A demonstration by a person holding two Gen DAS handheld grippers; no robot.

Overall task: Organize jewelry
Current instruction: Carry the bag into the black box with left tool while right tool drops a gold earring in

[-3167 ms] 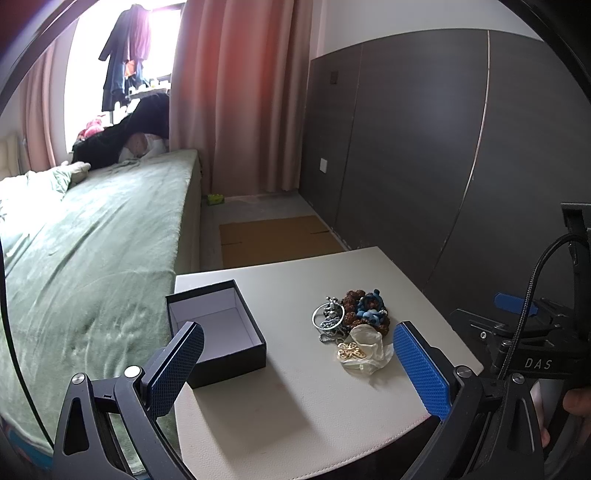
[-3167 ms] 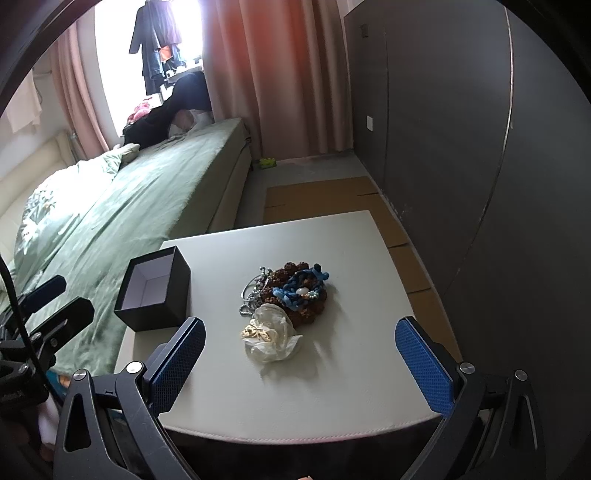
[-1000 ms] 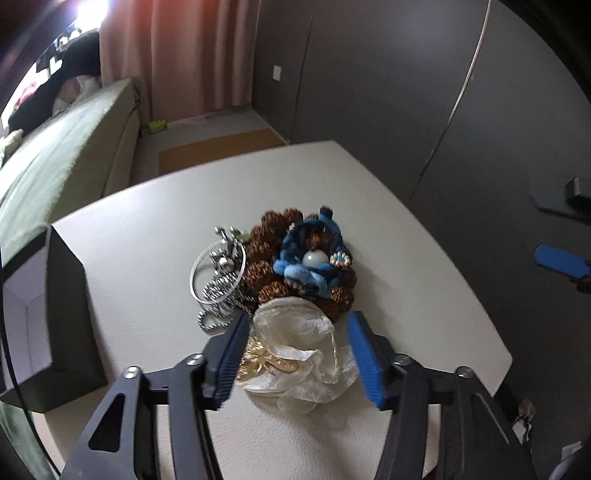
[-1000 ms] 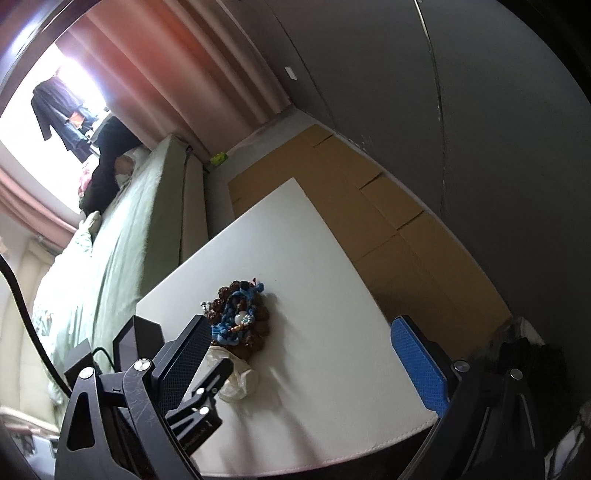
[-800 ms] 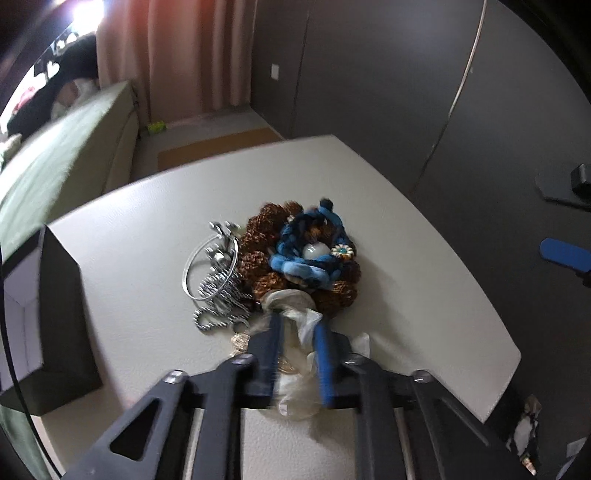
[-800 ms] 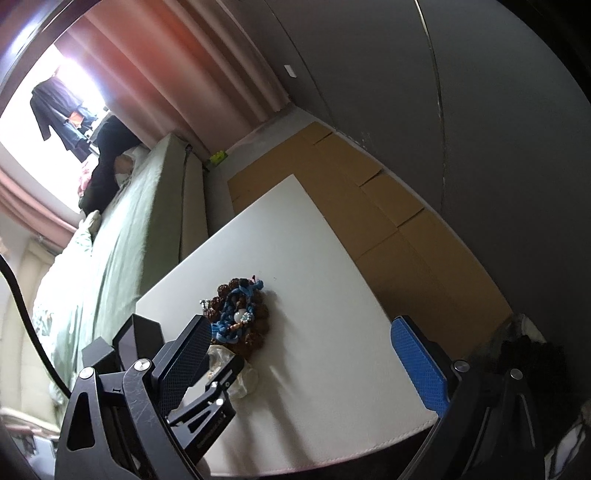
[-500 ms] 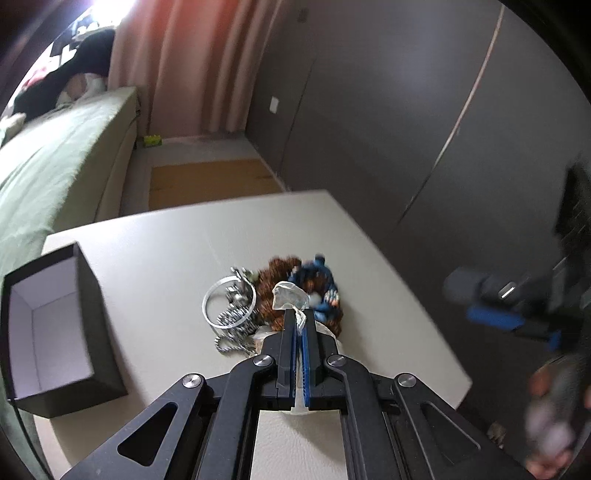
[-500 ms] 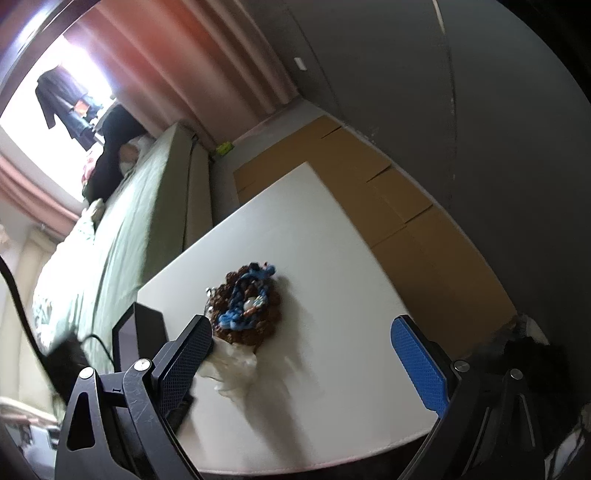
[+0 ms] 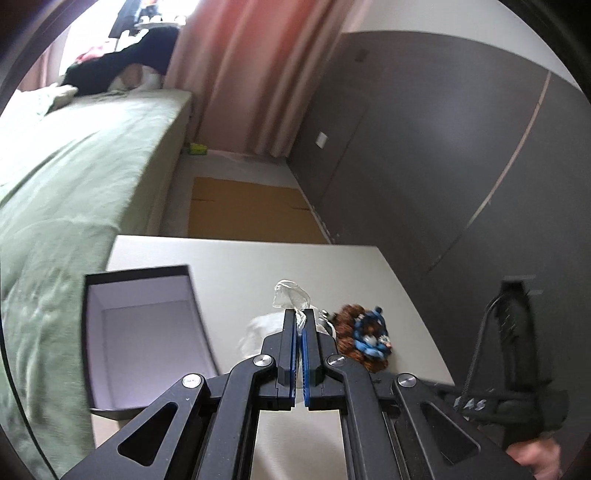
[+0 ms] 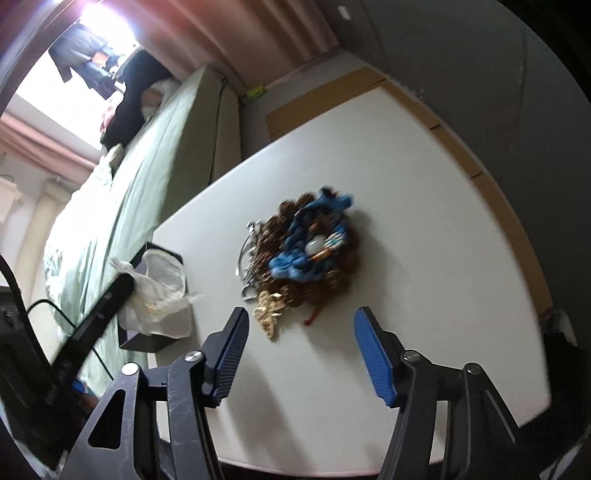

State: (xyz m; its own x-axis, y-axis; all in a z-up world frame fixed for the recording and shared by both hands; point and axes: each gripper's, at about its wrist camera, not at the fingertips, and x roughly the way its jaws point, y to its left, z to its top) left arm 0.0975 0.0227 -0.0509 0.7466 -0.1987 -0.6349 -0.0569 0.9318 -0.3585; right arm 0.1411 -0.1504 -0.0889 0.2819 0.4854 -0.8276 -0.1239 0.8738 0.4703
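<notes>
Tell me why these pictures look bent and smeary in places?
Left wrist view: fisheye lens bows the wall seam; plastic bag is motion-blurred. Right wrist view: window glare is blown out; blue bracelet looks smeared.

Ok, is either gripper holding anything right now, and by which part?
The left gripper is shut on the clear plastic bag, pinching its bunched top. The right gripper is open and holds nothing.

The left gripper [image 9: 299, 325] pinches a clear plastic bag [image 9: 290, 295]. The open black box [image 9: 142, 332] sits at nine o'clock, beads [image 9: 364, 338] at three.
</notes>
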